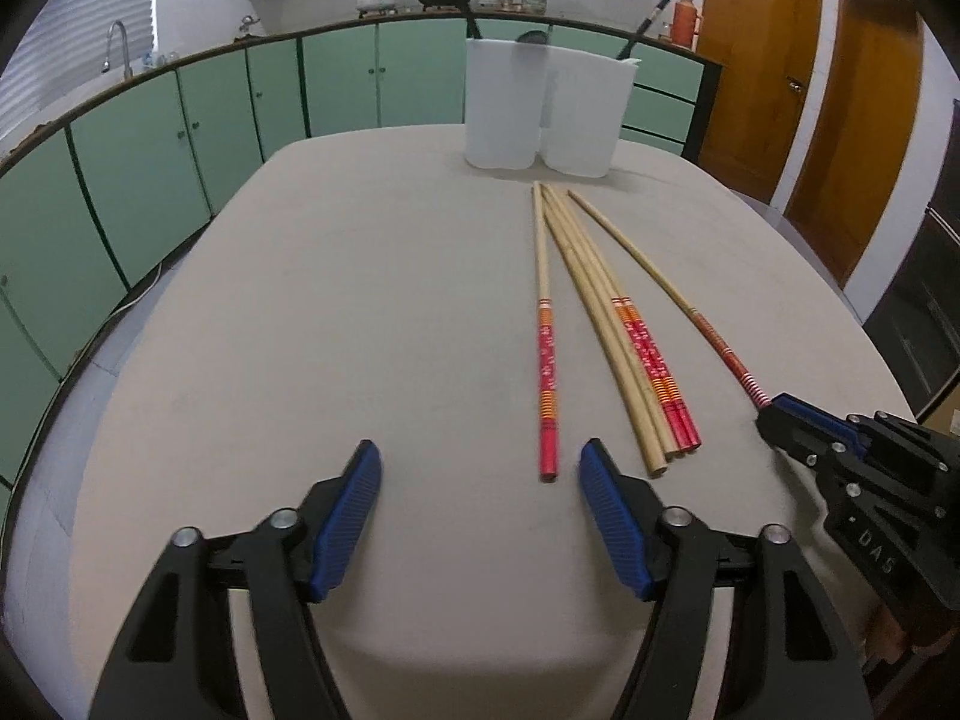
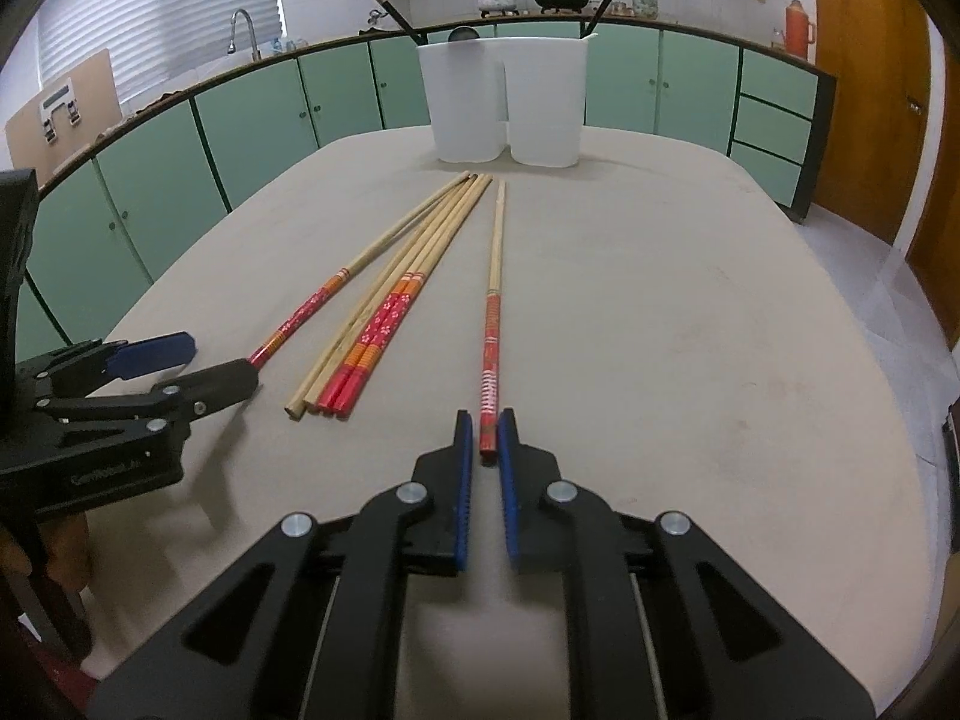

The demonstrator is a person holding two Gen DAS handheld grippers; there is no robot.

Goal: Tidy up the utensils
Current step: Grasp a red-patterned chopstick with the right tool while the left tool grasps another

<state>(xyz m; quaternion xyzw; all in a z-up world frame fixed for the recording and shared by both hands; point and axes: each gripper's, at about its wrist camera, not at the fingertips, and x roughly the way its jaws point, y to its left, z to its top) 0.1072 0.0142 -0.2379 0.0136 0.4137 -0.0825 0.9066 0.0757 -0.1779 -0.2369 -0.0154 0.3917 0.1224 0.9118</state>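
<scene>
A grey-beige table point(image 1: 300, 330) filled most of both views, its far edge rounded off by the lens. At the top centre of the frame stood two white holders point(image 2: 504, 102) touching side by side, with dark chopsticks point(image 2: 387, 3) and a dark round ladle head point(image 2: 463, 33) poking out above the rims; what else lay inside them was hidden by the walls.

Below the holders, the long chopsticks point(image 1: 606, 324) lay fanned on the table, pale bamboo at the thin far ends and red and orange with small white flowers at the thick near ends. Four lay bunched together, touching, one plain bamboo all along. Another chopstick point(image 1: 546, 360) lay just apart on the left of the bunch.

The right gripper point(image 2: 487, 438), at the lower centre of its own view, was nearly closed on the red end of a single chopstick point(image 2: 493, 324), which lay apart to the right of the bunch. The very tip sat between the blue pads point(image 2: 462, 480).

The left gripper point(image 1: 480, 462) stood about half open over bare table, nothing between its jaws. A hand point(image 2: 54, 552) behind it was cut off by the frame edge at lower left.
</scene>
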